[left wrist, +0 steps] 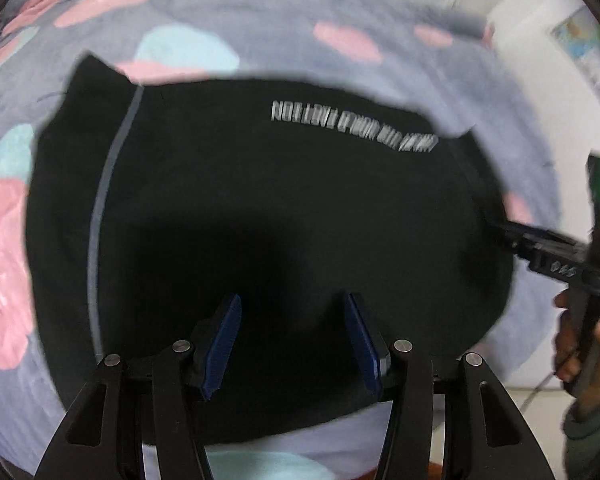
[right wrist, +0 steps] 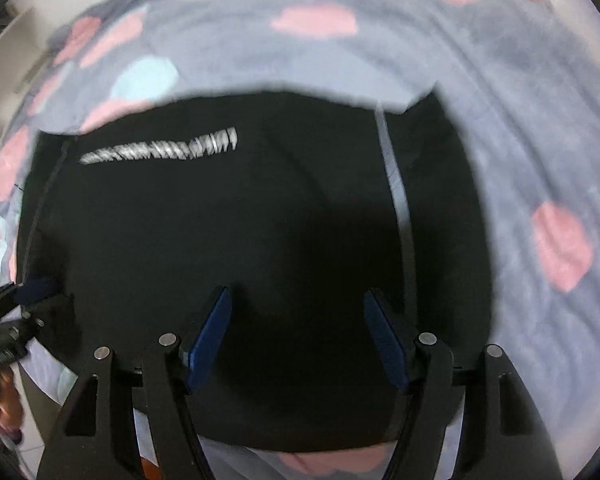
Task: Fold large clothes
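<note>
A black garment with a line of white lettering lies spread flat on a bed. A thin grey stripe runs down one side of it. My left gripper hovers open over the garment's near part, with nothing between its blue pads. My right gripper also stands open above the same garment, its jaws empty. In the left wrist view the right gripper shows at the garment's right edge, held by a hand. In the right wrist view the left gripper sits at the garment's left edge.
The bedspread is grey-lavender with pink and pale blue blotches and surrounds the garment on all sides. A white wall with a poster stands beyond the bed's right side. Tiled floor shows past the near edge.
</note>
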Demonstrator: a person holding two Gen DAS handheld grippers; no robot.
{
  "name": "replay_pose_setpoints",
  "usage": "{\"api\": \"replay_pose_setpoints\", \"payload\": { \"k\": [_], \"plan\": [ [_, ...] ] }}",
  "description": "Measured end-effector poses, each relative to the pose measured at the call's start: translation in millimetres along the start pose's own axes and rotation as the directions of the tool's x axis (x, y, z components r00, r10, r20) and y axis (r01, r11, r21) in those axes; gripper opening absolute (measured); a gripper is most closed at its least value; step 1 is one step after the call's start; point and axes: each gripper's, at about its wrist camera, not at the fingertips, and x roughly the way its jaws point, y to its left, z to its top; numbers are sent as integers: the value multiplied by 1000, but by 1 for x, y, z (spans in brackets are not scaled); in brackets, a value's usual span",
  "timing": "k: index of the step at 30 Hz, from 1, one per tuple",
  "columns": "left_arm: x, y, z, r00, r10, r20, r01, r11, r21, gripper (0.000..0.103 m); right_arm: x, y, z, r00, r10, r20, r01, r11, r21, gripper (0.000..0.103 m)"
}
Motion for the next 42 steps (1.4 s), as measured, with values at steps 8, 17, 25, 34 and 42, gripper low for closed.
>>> {"api": "replay_pose_setpoints", "payload": {
  "k": [8,17,25,34,42],
  "plan": [
    [18,8,3,998,7,-55,-8,1000,-10,55,19,-2,1,999,-19,-35,19,1000,7,72],
    [-54,-9,6,996,21,83,-21,1000,0,56,-62,-3,4,997,-38,72,35,999,42,72],
    [-143,-20,-1,972,71,222,-71,997,-5,56,-173,32,-4,961,-125,247,129,992,0,73],
    [-209,-42,0,921,161,355,-159,987,-34,62,-235,60,-17,937,-132,323,141,990,-3,76],
    [-219,-59,6,917,202,343,-210,978,-15,65,-254,69,-22,938,-116,328,120,993,10,76]
  ]
}}
